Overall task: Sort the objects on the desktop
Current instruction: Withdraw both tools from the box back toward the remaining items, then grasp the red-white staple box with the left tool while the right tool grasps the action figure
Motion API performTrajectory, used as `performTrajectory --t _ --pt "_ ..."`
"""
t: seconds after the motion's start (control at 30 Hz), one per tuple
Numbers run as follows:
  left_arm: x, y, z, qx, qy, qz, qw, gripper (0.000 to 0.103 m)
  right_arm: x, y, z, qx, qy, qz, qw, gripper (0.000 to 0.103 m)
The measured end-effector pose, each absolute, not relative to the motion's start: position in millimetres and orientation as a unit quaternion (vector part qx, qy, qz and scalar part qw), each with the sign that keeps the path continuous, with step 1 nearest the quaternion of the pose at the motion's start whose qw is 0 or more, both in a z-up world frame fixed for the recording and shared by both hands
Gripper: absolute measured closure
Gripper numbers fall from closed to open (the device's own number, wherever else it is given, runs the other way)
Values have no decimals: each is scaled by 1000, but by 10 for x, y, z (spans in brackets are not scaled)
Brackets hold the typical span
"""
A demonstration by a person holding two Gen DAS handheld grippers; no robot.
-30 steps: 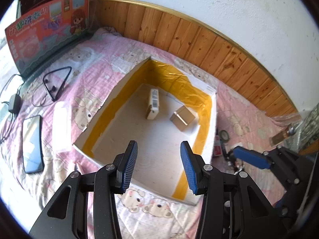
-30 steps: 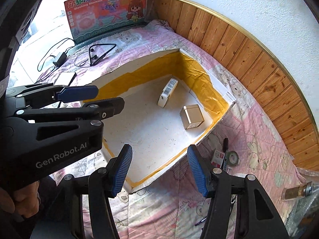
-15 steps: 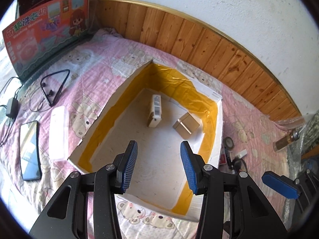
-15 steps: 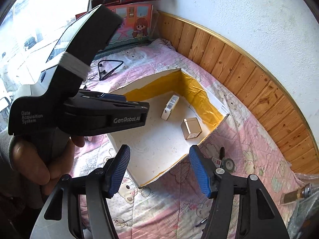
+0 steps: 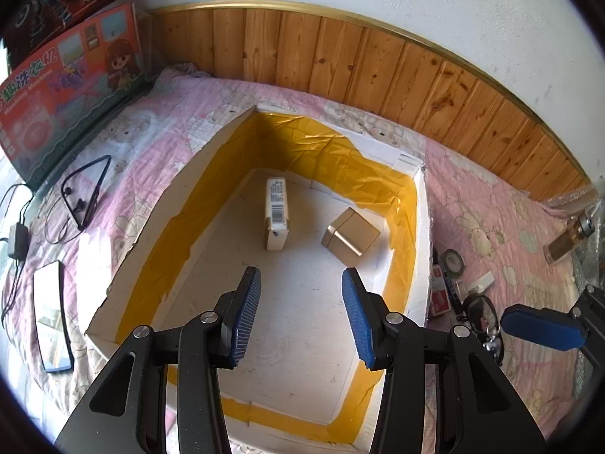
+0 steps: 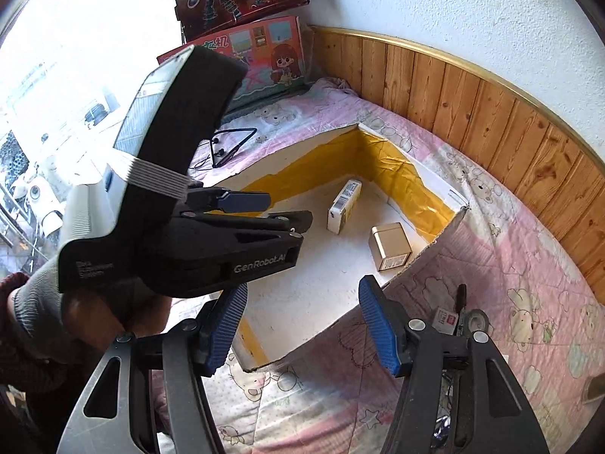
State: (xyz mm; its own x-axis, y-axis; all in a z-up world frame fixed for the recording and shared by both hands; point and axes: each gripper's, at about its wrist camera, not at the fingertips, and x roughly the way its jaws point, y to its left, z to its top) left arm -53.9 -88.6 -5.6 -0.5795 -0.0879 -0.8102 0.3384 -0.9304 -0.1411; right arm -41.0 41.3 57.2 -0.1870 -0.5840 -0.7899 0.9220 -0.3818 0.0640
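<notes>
A white foam box (image 5: 423, 227) lined with yellow tape lies on the pink quilt. Inside it a white barcode carton (image 5: 277, 213) lies flat beside a small gold box (image 5: 349, 231). My left gripper (image 5: 300, 314) hovers open over the box's near half, nothing between its pads. My right gripper (image 6: 302, 325) is wide open and empty above the box's near corner (image 6: 261, 363). The carton (image 6: 344, 206) and gold box (image 6: 391, 247) lie beyond it. A gloved hand (image 6: 41, 302) holds the left gripper (image 6: 291, 209) across that view.
Right of the box lie a tape roll (image 5: 452, 263), a red card (image 5: 438, 295), glasses (image 5: 478, 308) and a small bottle (image 5: 567, 242). To its left are a phone (image 5: 51, 327), neckband earphones (image 5: 85, 189) and a charger (image 5: 17, 240). Toy cartons (image 5: 68, 87) lean at the back.
The left gripper has come forward and lower over the box. The right gripper has drawn back toward the box's near corner, its jaws a little wider. The left gripper and hand now fill its view's left.
</notes>
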Motion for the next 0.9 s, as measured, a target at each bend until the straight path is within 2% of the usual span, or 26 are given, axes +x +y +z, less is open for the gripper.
performTrajectory --t 0.17,0.4,0.7,0.9 --pt "-417 -845 6 436 149 -881 104 56 -418 560 434 374 213 -741 516 41" --pt "-354 -518 171 430 147 -890 44 56 -393 880 358 401 208 -762 464 41" --pt "-271 125 172 440 83 -892 -53 56 -615 1768 406 448 85 -813 362 41" --pt "-374 475 65 465 39 -882 -65 56 -801 2003 434 446 76 -832 322 41"
